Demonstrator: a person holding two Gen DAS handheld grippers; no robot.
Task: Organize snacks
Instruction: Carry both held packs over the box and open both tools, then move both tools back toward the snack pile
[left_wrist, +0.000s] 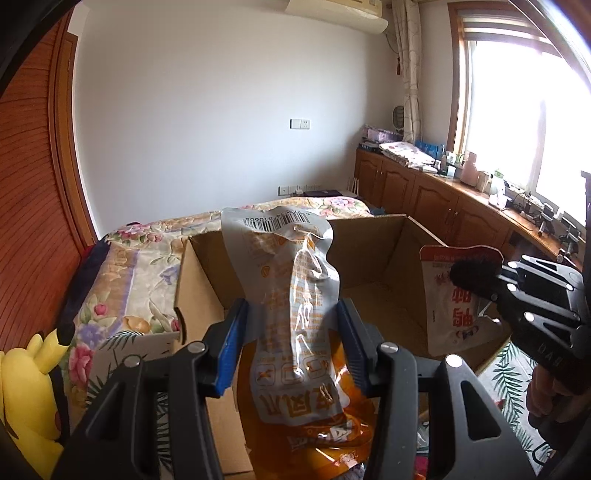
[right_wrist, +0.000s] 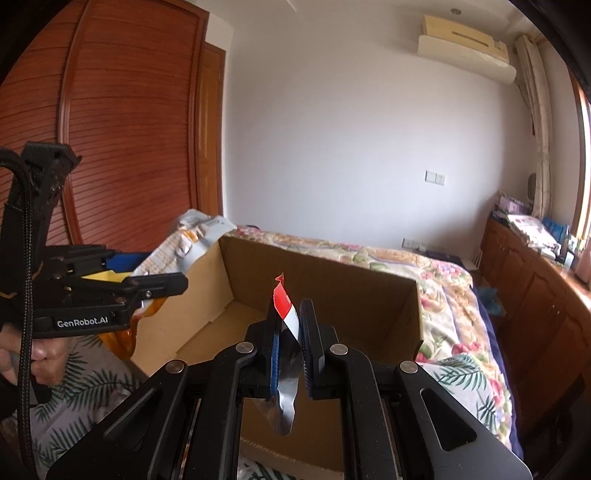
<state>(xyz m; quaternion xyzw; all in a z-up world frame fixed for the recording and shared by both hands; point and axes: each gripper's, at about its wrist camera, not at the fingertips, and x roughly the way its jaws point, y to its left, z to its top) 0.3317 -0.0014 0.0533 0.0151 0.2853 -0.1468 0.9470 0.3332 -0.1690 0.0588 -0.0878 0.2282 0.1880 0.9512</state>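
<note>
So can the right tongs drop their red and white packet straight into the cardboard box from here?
Probably yes. The right tongs hold the red and white packet by the near side of the cardboard box, whose top is open. The left tongs, with the orange packet, stay at the other end.

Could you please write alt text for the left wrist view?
The left gripper holds an orange and silver snack bag upright above an open cardboard box on a floral bed. At right, the right gripper holds a red and white packet.
</note>
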